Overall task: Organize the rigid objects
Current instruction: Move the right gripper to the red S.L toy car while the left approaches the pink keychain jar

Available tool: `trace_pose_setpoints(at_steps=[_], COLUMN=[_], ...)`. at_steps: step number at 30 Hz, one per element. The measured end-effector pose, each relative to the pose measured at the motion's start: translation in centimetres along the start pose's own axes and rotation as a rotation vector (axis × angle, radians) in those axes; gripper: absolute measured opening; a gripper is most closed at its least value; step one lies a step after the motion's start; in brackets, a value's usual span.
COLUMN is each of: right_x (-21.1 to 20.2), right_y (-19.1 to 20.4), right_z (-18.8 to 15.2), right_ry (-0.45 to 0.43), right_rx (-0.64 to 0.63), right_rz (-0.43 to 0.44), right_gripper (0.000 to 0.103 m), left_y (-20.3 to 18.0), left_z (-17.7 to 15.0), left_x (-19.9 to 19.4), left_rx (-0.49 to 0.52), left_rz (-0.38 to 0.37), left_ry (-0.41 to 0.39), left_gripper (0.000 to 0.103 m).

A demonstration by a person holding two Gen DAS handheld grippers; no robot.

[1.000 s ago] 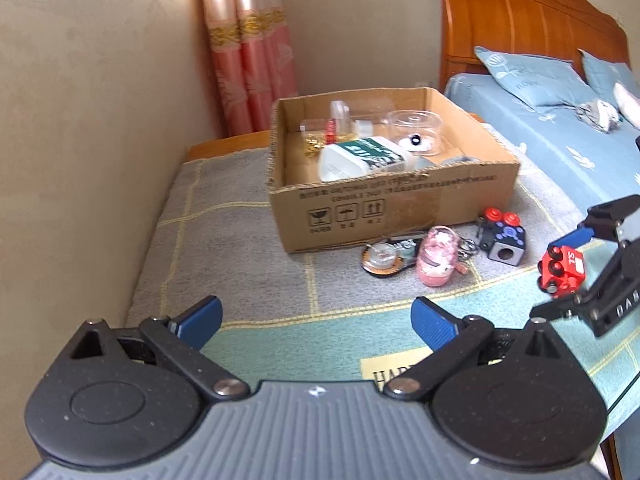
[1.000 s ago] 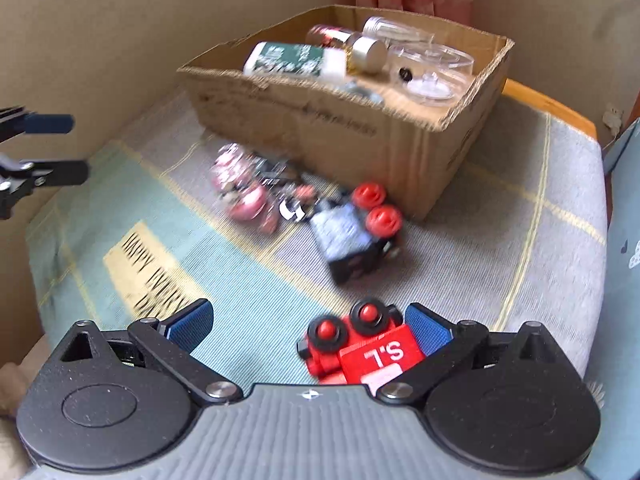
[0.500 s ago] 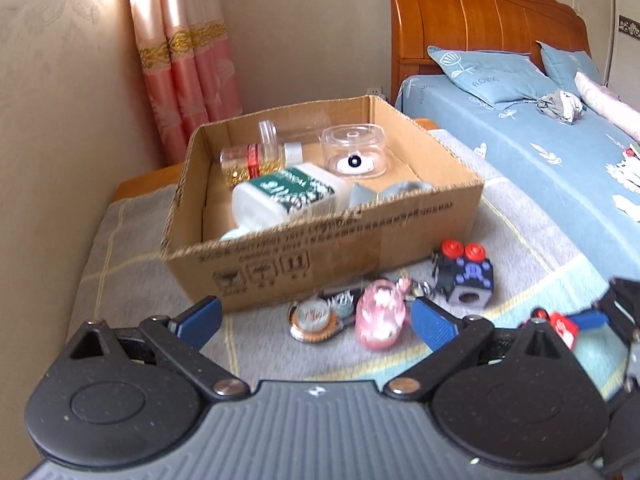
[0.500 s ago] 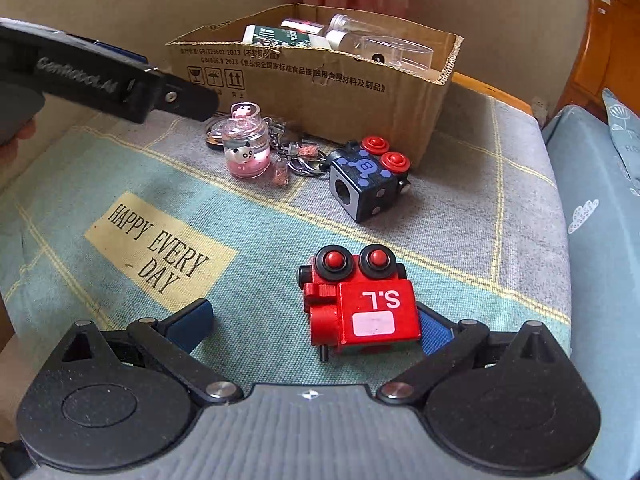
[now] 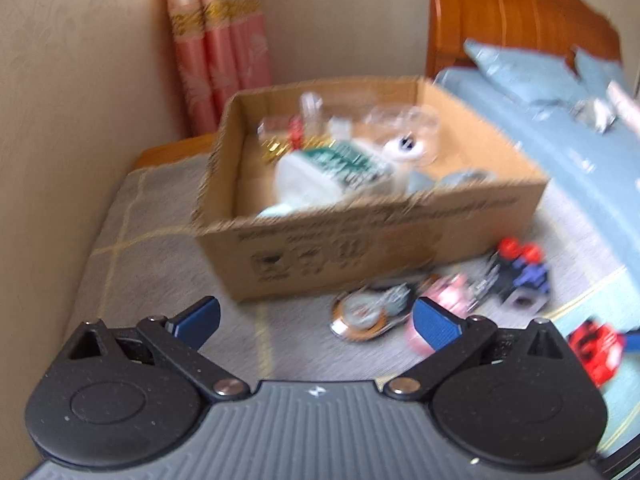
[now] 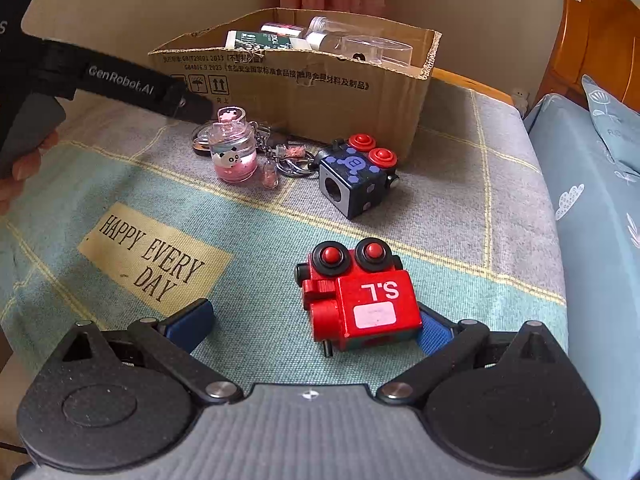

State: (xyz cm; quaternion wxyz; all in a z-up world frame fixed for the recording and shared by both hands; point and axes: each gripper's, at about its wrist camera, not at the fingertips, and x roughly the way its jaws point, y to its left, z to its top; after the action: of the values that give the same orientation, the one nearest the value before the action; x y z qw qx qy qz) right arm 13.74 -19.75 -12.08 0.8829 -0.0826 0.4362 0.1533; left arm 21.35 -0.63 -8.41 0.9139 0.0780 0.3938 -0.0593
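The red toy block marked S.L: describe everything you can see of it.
The red toy block is a boxy painted piece, wood by the look of it, with white "S.L" lettering and a white sticker on its top face. Two black round knobs with red centres sit on its far side. It rests on the teal mat inside the open right gripper, its near right corner against the right blue pad, well apart from the left pad.

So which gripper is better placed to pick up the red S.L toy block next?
The right gripper. Its jaws are open with the red toy block lying between them, against the right-hand finger. The left gripper is also open but sits over by the cardboard box and the pink jar keychain, away from the block.
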Motion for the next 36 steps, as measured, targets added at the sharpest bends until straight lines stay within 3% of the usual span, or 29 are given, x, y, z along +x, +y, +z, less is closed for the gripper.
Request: trace_pose_setpoints(at_steps=[2, 4, 8, 16, 20, 24, 31, 36], right_x=[-0.1, -0.2, -0.2, -0.2, -0.3, -0.3, -0.3, -0.4], right_y=[0.1, 0.1, 0.0, -0.1, -0.2, -0.2, -0.4, -0.4], right_z=[-0.2, -0.3, -0.5, -0.5, -0.6, -0.7, -0.9, -1.1], right_ry=[-0.003, -0.007, -0.022, -0.026, -0.022, -0.024, -0.031, -0.038], right_rx=[0.000, -0.001, -0.002, -0.002, -0.005, -0.005, -0.009, -0.011], right_rz=[-0.001, 0.000, 0.000, 0.001, 0.004, 0.006, 0.008, 0.009], right_gripper=[0.103, 0.103, 0.103, 0.103, 0.103, 0.103, 0.103, 0.103], left_y=[0.4, 1.0, 1.4, -2.9, -3.5, -1.0, 3.6, 3.5], left_z=[-1.0, -1.8, -1.5, 2.1, 2.4, 1.4, -2.1, -3.6], left_x=[0.4, 0.0, -2.0, -1.6, 0.1, 0.1, -0.5, -2.2], left_rx=[0.037, 0.033, -0.024, 0.016, -0.012, -0.073, -0.072, -0.076], left_rz=[0.055, 0.057, -0.024, -0.149, -0.125, -0.101, 0.045, -0.030], left_ry=[0.024, 0.025, -0.017, -0.084, -0.071, -0.055, 0.017, -0.004], left_gripper=[0.102, 0.102, 0.102, 0.102, 0.102, 0.102, 0.102, 0.102])
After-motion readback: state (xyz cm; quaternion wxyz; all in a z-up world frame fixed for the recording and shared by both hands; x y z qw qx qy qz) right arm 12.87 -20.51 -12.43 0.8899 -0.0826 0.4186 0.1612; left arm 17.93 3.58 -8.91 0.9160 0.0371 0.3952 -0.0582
